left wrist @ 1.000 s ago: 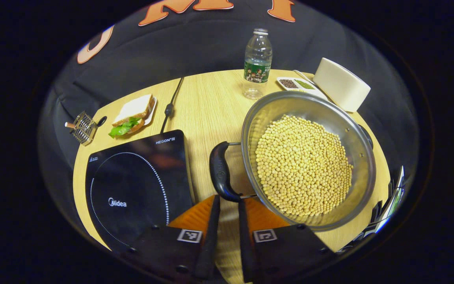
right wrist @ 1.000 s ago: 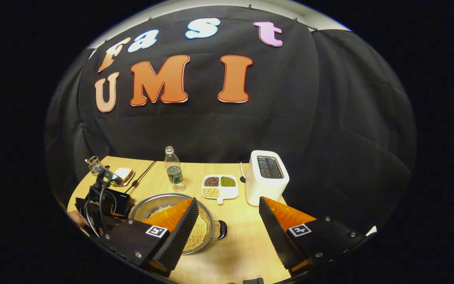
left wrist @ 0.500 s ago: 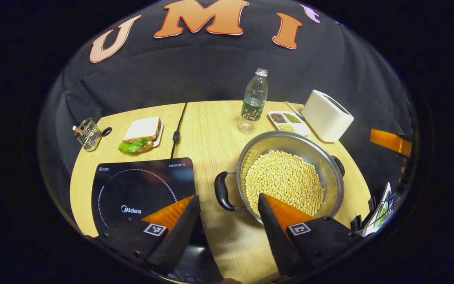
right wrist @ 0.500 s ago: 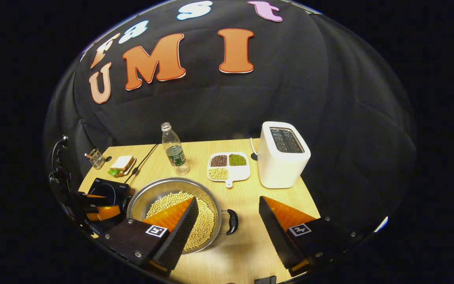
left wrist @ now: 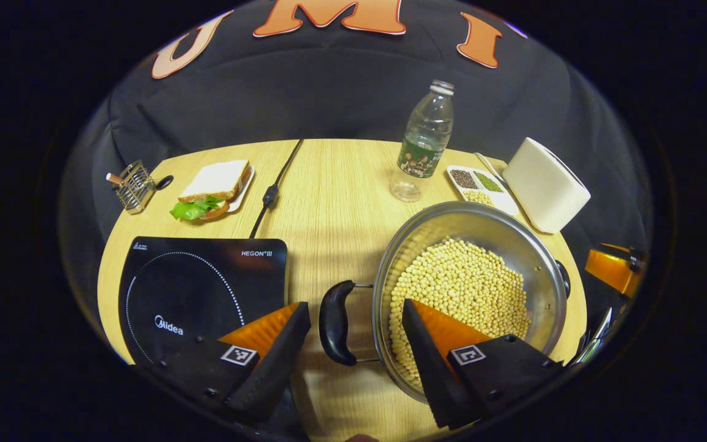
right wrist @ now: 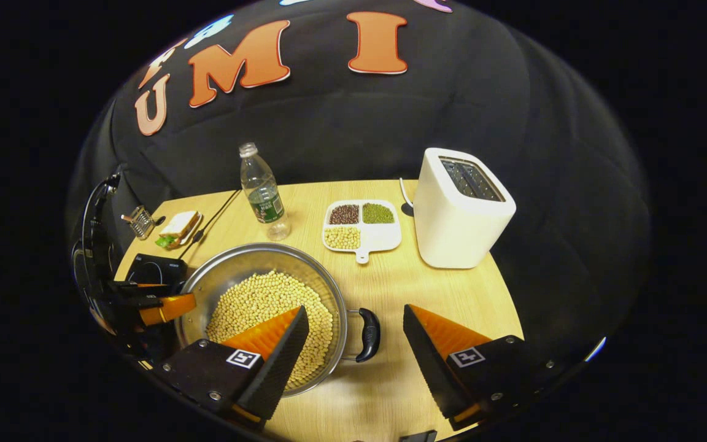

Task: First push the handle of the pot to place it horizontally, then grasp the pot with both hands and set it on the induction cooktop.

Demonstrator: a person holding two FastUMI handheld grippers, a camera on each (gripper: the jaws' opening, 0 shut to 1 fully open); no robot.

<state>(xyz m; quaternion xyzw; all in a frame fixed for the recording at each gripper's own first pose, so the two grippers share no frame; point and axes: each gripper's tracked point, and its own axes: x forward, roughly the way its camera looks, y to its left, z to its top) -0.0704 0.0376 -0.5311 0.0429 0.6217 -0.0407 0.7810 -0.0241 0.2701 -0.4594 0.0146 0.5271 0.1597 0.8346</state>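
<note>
A steel pot (left wrist: 482,216) full of soybeans (left wrist: 464,282) stands on the wooden table, right of the black induction cooktop (left wrist: 194,288). My left gripper (left wrist: 355,306) is open, its fingers on either side of the pot's black left handle (left wrist: 332,322) without touching it. In the right gripper view, the pot (right wrist: 249,255) lies at lower left. My right gripper (right wrist: 355,309) is open around the black right handle (right wrist: 369,334). The left gripper (right wrist: 157,307) shows at the pot's far side, the right gripper (left wrist: 614,270) beyond the pot's right rim.
A water bottle (left wrist: 424,144), a divided dish of beans (left wrist: 479,184) and a white toaster (left wrist: 544,184) stand behind the pot. A sandwich on a plate (left wrist: 212,187), a small wire rack (left wrist: 132,190) and the cooktop's cord (left wrist: 274,184) lie at back left.
My left gripper went from shut to open, drew back, then came in around the left handle. My right gripper moved down and forward toward the right handle.
</note>
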